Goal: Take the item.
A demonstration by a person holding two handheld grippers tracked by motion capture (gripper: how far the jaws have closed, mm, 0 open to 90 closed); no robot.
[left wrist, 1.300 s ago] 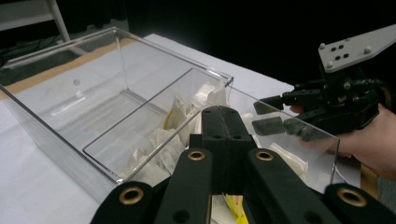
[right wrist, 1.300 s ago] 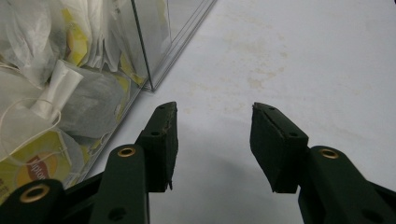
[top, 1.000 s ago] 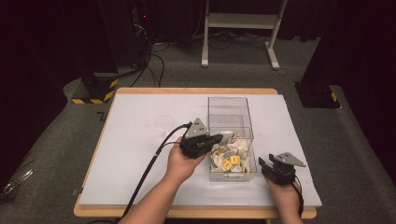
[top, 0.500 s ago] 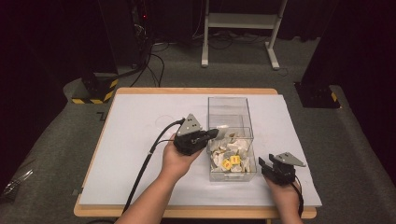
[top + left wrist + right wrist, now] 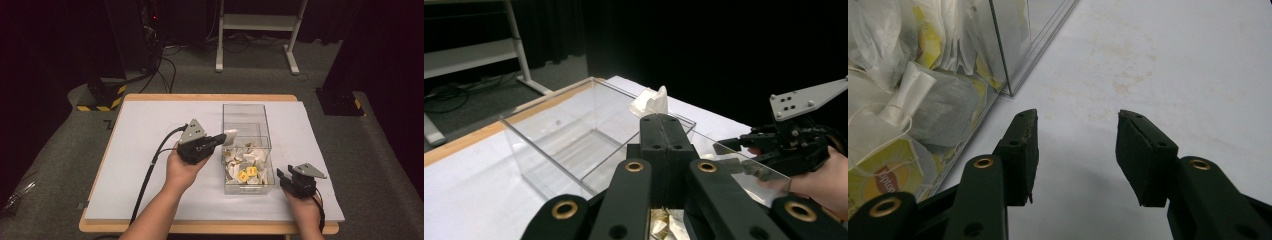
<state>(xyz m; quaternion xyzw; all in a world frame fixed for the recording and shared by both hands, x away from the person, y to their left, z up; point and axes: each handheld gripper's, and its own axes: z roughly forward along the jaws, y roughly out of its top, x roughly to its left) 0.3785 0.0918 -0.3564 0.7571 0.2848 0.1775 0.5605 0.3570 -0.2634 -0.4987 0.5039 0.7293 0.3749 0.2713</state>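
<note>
My left gripper (image 5: 223, 138) is shut on a white tea bag (image 5: 231, 135) and holds it in the air at the left wall of a clear plastic box (image 5: 246, 106). In the left gripper view the tea bag (image 5: 651, 102) sticks out past the closed tips of my left gripper (image 5: 663, 120). The box's near compartment holds a heap of tea bags (image 5: 245, 162) with yellow tags; its far compartment (image 5: 574, 135) looks empty. My right gripper (image 5: 286, 175) rests on the table to the right of the box. Its jaws stand open over bare white surface (image 5: 1078, 120), nothing between them, with the tea bags (image 5: 898, 100) behind the box wall to their left.
A white sheet (image 5: 150, 130) covers the wooden table, with free room left of the box. The left gripper's cable (image 5: 150, 170) trails toward the near edge. Beyond the table are a black stand with yellow striped feet (image 5: 102, 95) and a white frame (image 5: 255, 22).
My left gripper has risen and drifted a little to the left with the tea bag, away from the near compartment. The right gripper has kept still.
</note>
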